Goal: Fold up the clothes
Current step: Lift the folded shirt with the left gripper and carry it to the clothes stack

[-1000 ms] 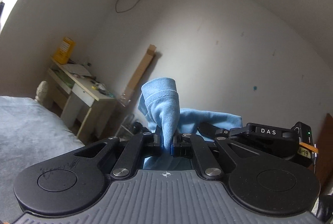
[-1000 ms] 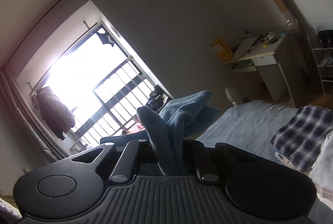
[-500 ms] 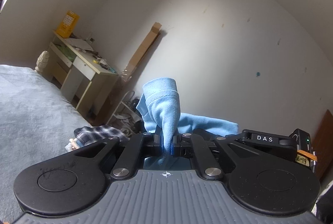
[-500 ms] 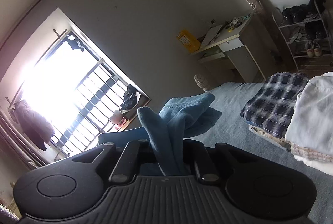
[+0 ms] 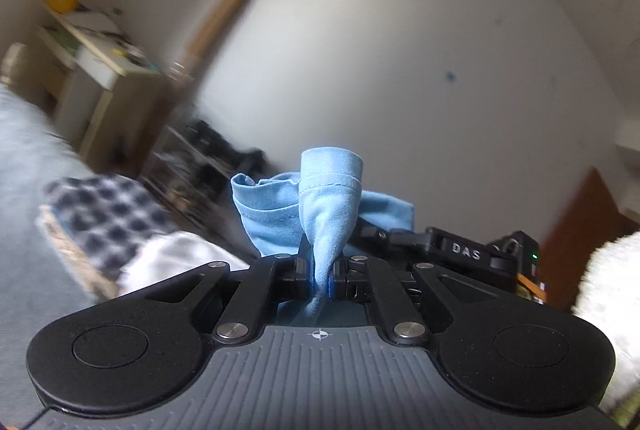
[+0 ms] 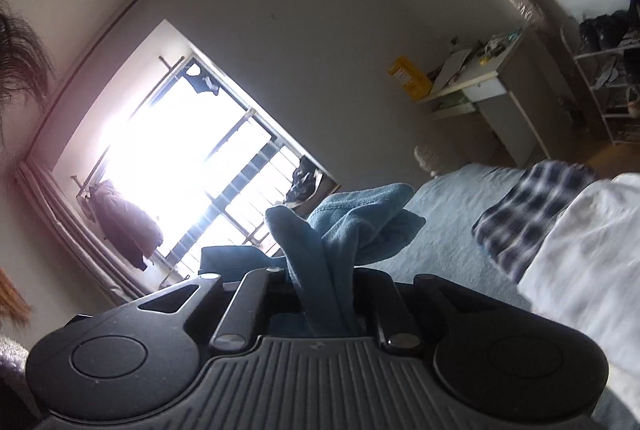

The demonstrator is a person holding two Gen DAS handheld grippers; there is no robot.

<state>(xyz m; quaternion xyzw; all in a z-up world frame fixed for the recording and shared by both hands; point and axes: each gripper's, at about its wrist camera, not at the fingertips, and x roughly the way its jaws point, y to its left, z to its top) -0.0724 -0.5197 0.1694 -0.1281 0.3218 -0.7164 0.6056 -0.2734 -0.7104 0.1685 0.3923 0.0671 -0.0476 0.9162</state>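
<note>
My left claw (image 5: pixel 319 276) is pinched tight on a light blue cloth (image 5: pixel 328 198); a hemmed fold of it stands up between the blue pads (image 5: pixel 330 280) and the rest bunches out behind and to both sides of them. My right claw (image 6: pixel 326 304) is clamped on the same cloth (image 6: pixel 352 226), which rises from between its fingers in two thick folds and flops over toward the bed (image 6: pixel 444 218). So the cloth hangs in the air, held at two places, above the bed and not lying on it.

In the left view my other claw (image 5: pixel 464 250) shows just past the cloth on the right, its black body marked DAS. This view is blurred on the left side. There a plaid garment (image 5: pixel 104 214) lies on a small stack near the bed's (image 5: pixel 28 190) far edge, with something white (image 5: pixel 168 258) beside it. A fluffy white sleeve (image 5: pixel 608 286) fills the right edge.

In the right view the plaid garment (image 6: pixel 528 210) and a white one (image 6: pixel 588 254) lie at the bed's right side. Beyond the bed stand a desk (image 6: pixel 488 90), a shoe rack (image 6: pixel 608 62) and a bright barred window (image 6: pixel 192 166).
</note>
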